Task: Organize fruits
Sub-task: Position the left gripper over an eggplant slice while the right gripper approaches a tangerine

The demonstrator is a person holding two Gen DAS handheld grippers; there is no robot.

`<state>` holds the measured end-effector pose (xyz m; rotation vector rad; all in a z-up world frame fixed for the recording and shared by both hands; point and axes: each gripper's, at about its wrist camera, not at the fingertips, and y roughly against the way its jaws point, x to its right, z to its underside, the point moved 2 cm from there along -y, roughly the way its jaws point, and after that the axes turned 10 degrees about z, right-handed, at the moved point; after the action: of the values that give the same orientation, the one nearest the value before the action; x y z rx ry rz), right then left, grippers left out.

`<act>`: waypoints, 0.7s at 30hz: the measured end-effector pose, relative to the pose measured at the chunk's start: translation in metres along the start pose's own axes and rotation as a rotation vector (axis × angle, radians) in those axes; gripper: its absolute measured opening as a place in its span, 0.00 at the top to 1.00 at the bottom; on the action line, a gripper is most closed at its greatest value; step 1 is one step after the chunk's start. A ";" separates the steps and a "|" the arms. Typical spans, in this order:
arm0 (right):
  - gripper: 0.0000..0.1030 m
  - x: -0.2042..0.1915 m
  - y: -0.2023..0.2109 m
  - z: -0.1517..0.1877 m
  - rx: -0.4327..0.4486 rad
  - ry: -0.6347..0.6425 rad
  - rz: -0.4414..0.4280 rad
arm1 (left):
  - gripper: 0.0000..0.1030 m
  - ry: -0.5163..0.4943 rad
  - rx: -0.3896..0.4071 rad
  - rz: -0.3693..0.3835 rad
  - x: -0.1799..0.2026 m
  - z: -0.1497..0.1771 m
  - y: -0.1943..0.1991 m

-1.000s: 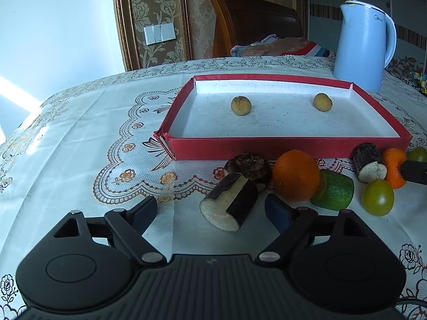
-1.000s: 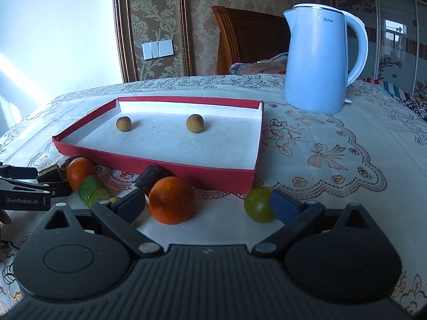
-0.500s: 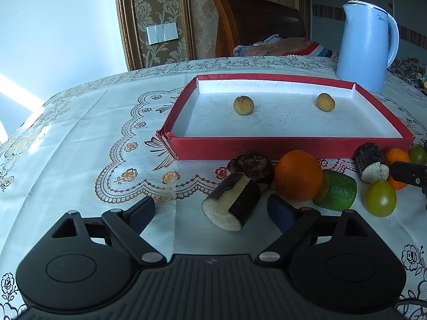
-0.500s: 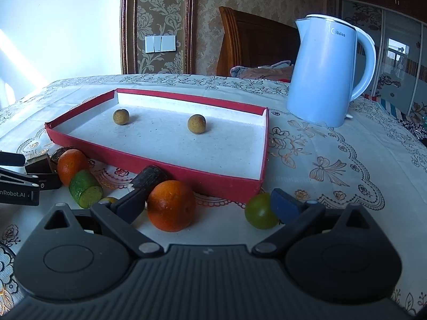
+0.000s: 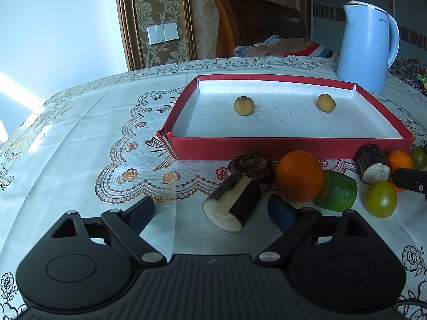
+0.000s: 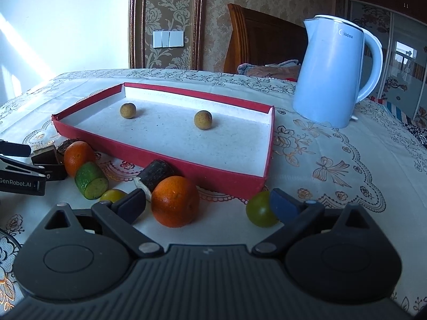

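While both tongs stand released, left gripper (image 5: 210,210) frames the cut cane piece (image 5: 232,204) lying before the red tray (image 5: 291,148): stiff, probably light; grip across its bark. Right gripper (image 6: 208,204) frames an orange (image 6: 175,200).

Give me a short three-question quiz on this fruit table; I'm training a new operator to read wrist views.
1. How many small round fruits lie inside the red tray?
2. True or false: the blue kettle stands inside the tray.
3. Which item lies between the open left claw fingers? A) orange B) dark-skinned cut piece C) green fruit

Key: 1) two. 2) False, it stands on the tablecloth beyond it. 3) B, the dark-skinned cut piece.
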<state>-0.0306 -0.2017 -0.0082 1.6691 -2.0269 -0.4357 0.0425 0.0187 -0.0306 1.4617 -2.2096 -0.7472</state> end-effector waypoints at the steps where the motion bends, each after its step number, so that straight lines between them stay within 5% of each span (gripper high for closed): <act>1: 0.04 -0.001 0.000 -0.002 0.002 -0.002 -0.010 | 0.10 0.000 0.000 0.000 0.000 0.000 0.000; 4: 0.06 -0.007 -0.002 -0.003 0.013 0.026 -0.018 | 0.10 -0.002 0.001 0.000 0.000 0.000 0.000; 9: 0.26 -0.005 0.003 0.000 0.034 0.027 -0.031 | 0.10 0.000 0.005 0.007 0.000 -0.001 0.001; 21: 0.26 0.014 0.011 0.007 0.042 -0.045 -0.030 | 0.11 -0.097 0.053 0.011 0.016 -0.001 0.006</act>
<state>-0.0457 -0.2134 -0.0062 1.7316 -2.0587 -0.4476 0.0323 0.0062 -0.0258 1.4663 -2.3239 -0.7767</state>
